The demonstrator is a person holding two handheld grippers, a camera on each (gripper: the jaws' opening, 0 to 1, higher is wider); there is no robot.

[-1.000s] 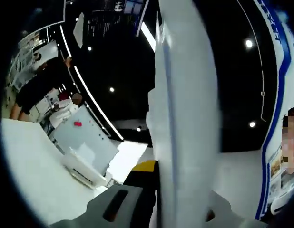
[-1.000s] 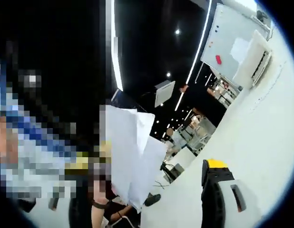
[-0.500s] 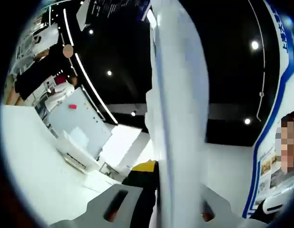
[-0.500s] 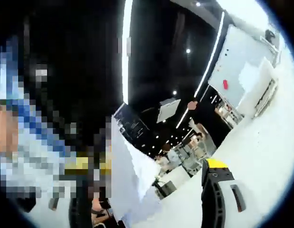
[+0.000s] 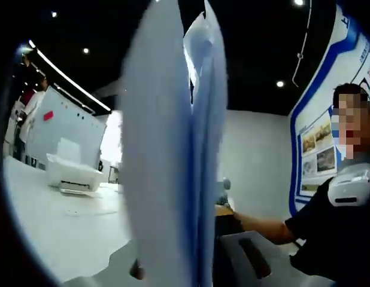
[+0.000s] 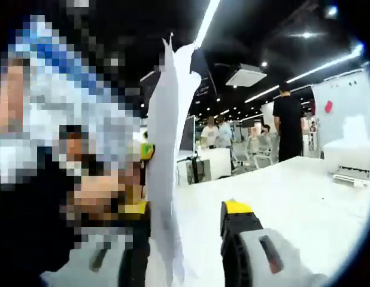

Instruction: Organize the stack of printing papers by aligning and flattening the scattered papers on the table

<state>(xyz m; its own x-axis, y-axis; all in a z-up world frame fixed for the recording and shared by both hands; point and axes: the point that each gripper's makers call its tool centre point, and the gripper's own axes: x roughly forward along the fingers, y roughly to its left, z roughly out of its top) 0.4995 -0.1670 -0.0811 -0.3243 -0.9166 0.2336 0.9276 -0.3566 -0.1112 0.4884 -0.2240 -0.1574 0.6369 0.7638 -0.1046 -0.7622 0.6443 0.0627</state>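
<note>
Printing papers, a thin white sheaf (image 5: pixel 173 155) seen edge-on, stand upright above the white desk (image 5: pixel 59 221). Over the last second you have swung both views level. Your left claw (image 5: pixel 191 263) pinches the sheaf; your right claw (image 6: pixel 173 263) closes around its (image 6: pixel 167 155) edge, ready for squaring.

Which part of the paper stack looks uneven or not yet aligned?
The top of the paper stack looks uneven: in the right gripper view, sheet corners stick up at different heights. In the left gripper view the sheets fan apart instead of lying flush. They stand on edge between the jaws, above the white table.
</note>
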